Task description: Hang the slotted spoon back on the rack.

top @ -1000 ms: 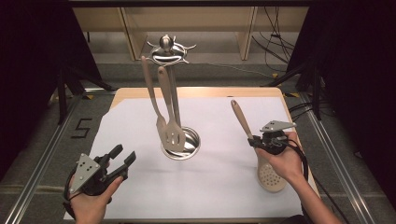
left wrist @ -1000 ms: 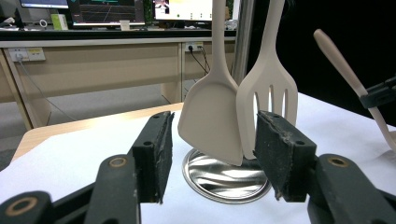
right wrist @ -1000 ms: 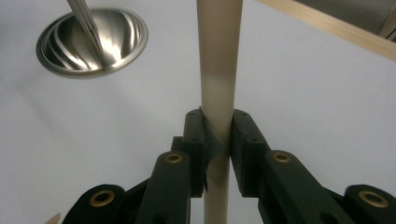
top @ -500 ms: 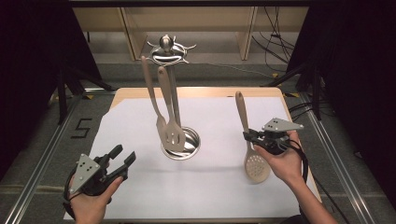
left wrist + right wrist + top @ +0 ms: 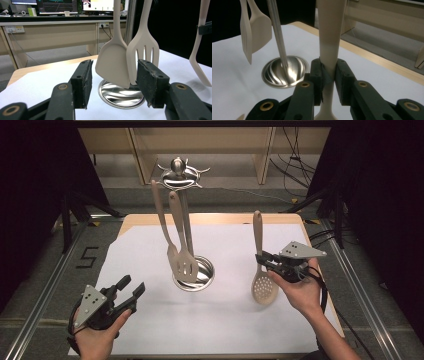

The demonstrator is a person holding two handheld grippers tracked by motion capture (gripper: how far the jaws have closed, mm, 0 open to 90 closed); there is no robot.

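White paper covered the counter (image 5: 150,270), and dark curtains stood at both sides, with pale wooden furniture and cables behind.

On the left, your left tool (image 5: 131,293) rested low near the front edge of the paper. Its jaws stood apart with nothing between them. In the left gripper view it looked straight at the two hanging things.

In the middle stood the shiny metal stand (image 5: 193,274), with a round base, a thin pole and hooks at the top (image 5: 178,174). A plain turner (image 5: 161,227) and a slotted turner (image 5: 183,255) hung from those hooks, close side by side, with their flat ends just above the base.

On the right, your right tool (image 5: 262,259) was clamped on the handle of the spoon with holes (image 5: 264,287). The right gripper view showed both pads pressed on the handle (image 5: 329,45). You held the spoon almost upright, lifted off the paper, with its long handle pointing up and its round bowl hanging down.

The stand lay to the left of the spoon, well apart from it, and a little farther back. The hooks sat higher than the handle's tip. Your right hand was the one with the spoon, so I think it had to carry the spoon up and to the left to reach a free hook.

I could read a dark "5" on the floor (image 5: 86,257) left of the counter. I saw no brand names or labels.
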